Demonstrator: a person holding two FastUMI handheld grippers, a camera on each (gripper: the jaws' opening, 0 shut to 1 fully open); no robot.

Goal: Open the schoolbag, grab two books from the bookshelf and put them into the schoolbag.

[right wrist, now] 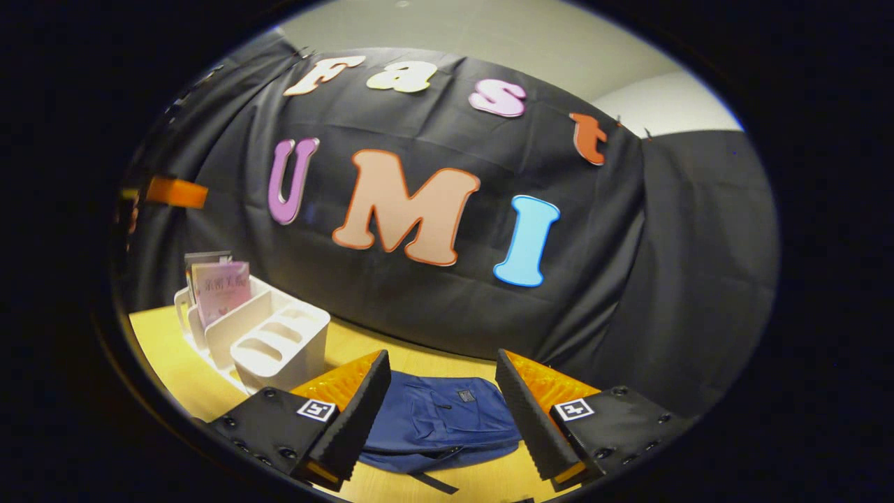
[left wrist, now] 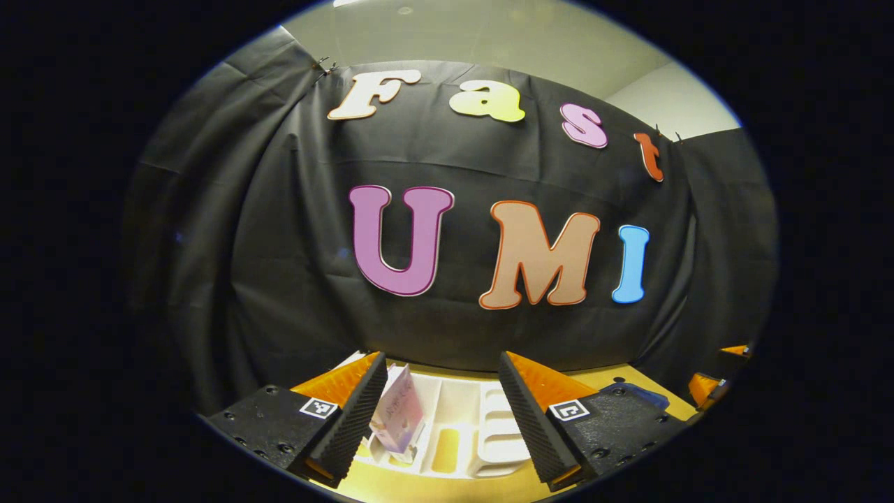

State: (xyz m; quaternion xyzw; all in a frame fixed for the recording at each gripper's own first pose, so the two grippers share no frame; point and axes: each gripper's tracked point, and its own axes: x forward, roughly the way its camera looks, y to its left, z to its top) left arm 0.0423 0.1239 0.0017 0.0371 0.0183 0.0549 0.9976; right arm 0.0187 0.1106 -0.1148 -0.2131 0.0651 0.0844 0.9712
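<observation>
Yellow table [right wrist: 412, 363] with 2 things on it.
White bookshelf [right wrist: 279, 342] at 9 o'clock; blue schoolbag [right wrist: 440, 419] flat at 6 o'clock.

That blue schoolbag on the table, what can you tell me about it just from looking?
The schoolbag is dark blue and looks like soft fabric. It lies flat on the yellow table, front side up, with a front pocket, a small patch near the top and a dark strap trailing toward the viewer. It appears closed. Nothing grips it: the right gripper hovers above with jaws spread. A white bookshelf stands apart to one side.
</observation>
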